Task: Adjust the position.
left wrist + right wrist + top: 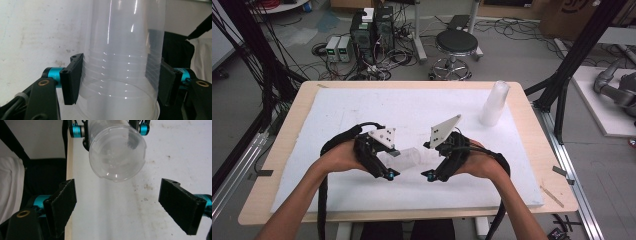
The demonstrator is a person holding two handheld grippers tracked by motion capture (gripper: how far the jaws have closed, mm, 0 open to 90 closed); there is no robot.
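Observation:
A clear plastic cup (406, 157) hangs on its side above the white board (337, 110), between my two hands. My left gripper (393, 164) is shut on it. In the left gripper view its black pads (72, 80) press both sides of the ribbed cup (122, 62) near the rim. My right gripper (428, 160) faces the cup from the other side, a short way off. In the right gripper view the cup's closed base (117, 155) points toward me, above and beyond my right gripper (117, 205), which is open with nothing in it.
A stack of clear cups (494, 102) stands upright at the board's back right. The wooden table (532, 130) rims the board. Beyond the table are a black stool (456, 44), computer boxes (372, 30) and cables on the floor.

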